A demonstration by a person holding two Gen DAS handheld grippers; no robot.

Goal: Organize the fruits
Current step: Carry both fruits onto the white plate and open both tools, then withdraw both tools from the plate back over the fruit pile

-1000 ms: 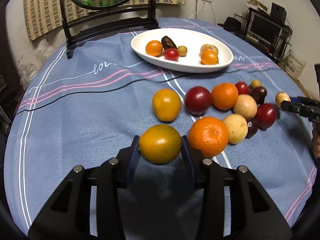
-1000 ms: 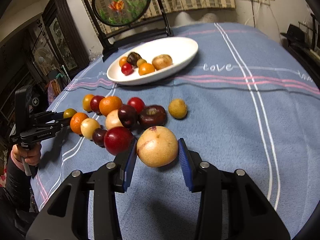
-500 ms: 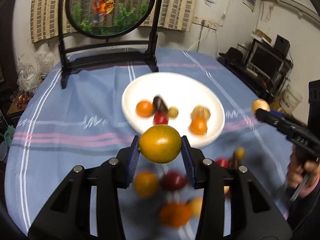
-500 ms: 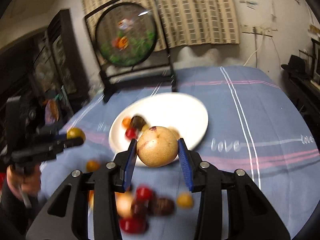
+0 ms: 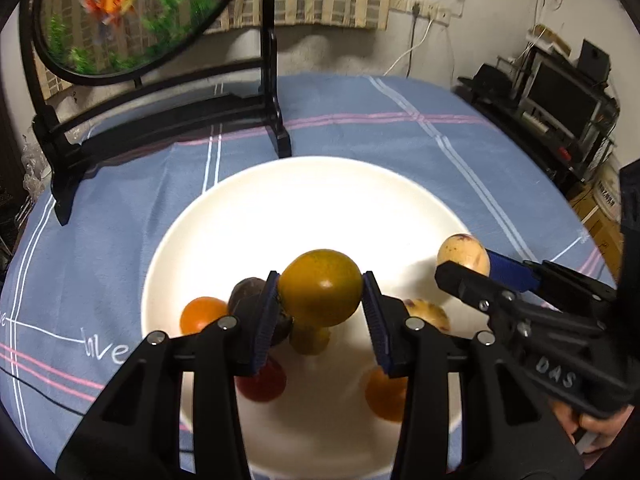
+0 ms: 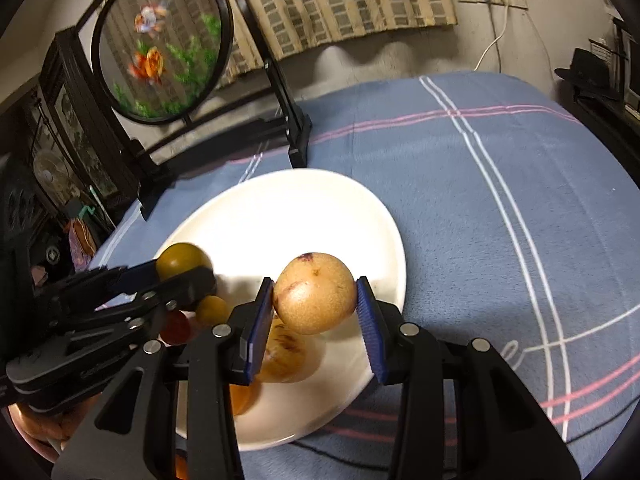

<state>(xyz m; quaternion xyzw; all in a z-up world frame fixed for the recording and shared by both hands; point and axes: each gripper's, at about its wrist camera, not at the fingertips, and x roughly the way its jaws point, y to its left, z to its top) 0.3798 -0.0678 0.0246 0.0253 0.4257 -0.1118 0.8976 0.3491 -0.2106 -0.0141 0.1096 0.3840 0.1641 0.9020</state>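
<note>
Holding one fruit in each gripper, I hover both over the white oval ceramic plate that sits on the desk under a blue cloth with pink and white stripes. My left gripper is clamped on a round yellow-orange citrus fruit with a greenish top, its two blue pads pressing the fruit's sides, and it hangs above the near half of the plate. My right gripper is clamped on a round tan fruit with a purple blotch near its stem, squeezed between its two blue pads above the plate's right part; in the left wrist view this same fruit shows at the gripper's tip, over the plate's right rim.

On the plate below I count six fruits in the left wrist view: one small orange fruit at the left, one dark purple fruit partly hidden by my left finger, one small yellow-green fruit under the held citrus, one red fruit, one orange fruit at the near right, and one tan fruit with purple marks. The far half of the plate is bare white.

Behind the plate stands one round embroidered screen with goldfish and green plants in a black frame.
</note>
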